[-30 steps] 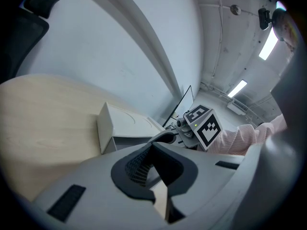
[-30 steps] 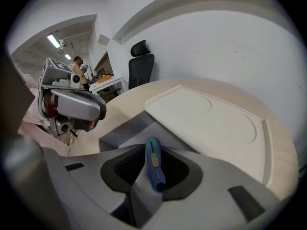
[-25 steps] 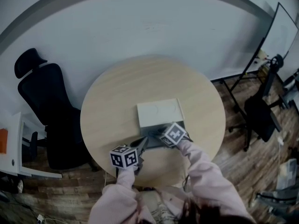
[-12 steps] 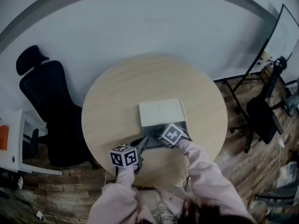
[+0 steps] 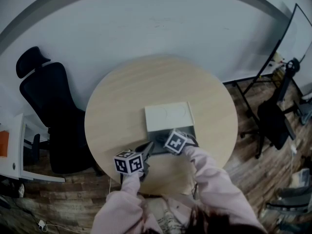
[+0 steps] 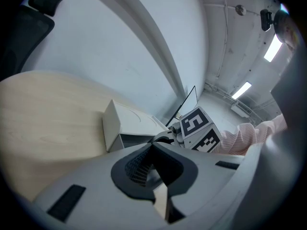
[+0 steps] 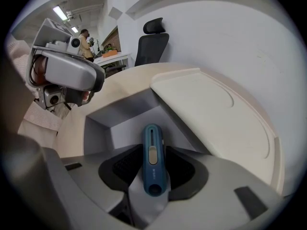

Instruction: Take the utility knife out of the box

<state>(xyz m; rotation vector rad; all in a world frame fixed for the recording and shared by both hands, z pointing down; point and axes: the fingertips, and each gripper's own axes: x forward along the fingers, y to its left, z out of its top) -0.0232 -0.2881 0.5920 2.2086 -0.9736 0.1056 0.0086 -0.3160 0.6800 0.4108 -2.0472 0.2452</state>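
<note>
Two tongs are working at the flat white box [image 5: 168,115] on the round pale wooden table [image 5: 122,106]. My right gripper [image 7: 153,150] is pointing steeply down into the box's grey open tray [image 7: 120,123]. Its jaws have just been closing in from a wider spread and are now pinching the slim blue plastic utility knife [image 7: 152,169] on both sides. I am judging the grasp made, so lifting comes next, as the knife is not yet out of the tray. My left gripper [image 6: 152,150] is waiting just beside the box's near corner, pressed together and empty.
</note>
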